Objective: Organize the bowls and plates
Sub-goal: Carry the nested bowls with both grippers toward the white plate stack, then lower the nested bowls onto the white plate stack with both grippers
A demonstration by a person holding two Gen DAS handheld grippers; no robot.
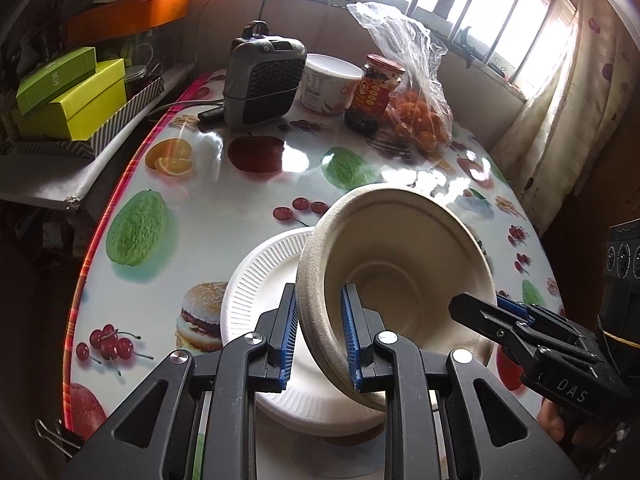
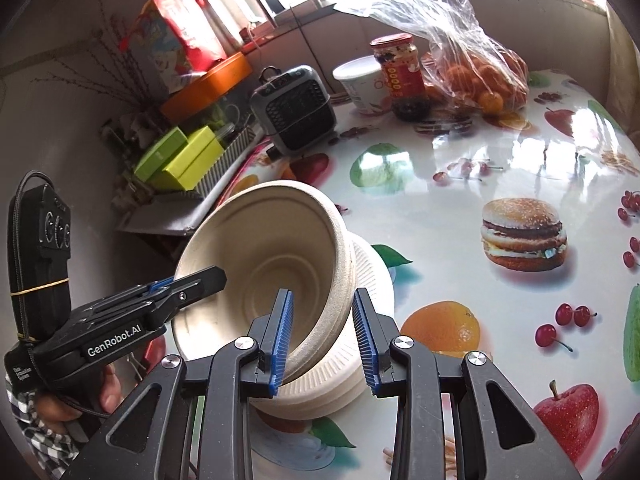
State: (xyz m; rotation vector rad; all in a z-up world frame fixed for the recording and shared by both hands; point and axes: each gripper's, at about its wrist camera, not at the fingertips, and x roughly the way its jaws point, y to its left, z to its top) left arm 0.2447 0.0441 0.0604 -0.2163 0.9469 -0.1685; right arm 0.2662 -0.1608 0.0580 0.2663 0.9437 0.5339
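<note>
Beige pulp bowls [image 1: 394, 264], nested and tilted, are clamped at opposite rims by your left gripper [image 1: 318, 338] and right gripper [image 2: 322, 336] over white plates [image 1: 256, 280]; far off stand a fan heater [image 1: 262, 80], jar [image 1: 374, 92] and bagged oranges [image 1: 420, 120]; you can read "GenRobot.AI" and "DAS" on the grippers

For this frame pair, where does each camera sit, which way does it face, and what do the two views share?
Left wrist: sits on the left gripper, facing forward and down over the fruit-print table; its fingers clamp the tilted bowl rim above white plates; the right gripper enters from the right.
Right wrist: sits on the right gripper, clamping the opposite rim; the left gripper, a hand and a checked sleeve show.
Shared: bowl, plates, heater, jar, bag of oranges.
</note>
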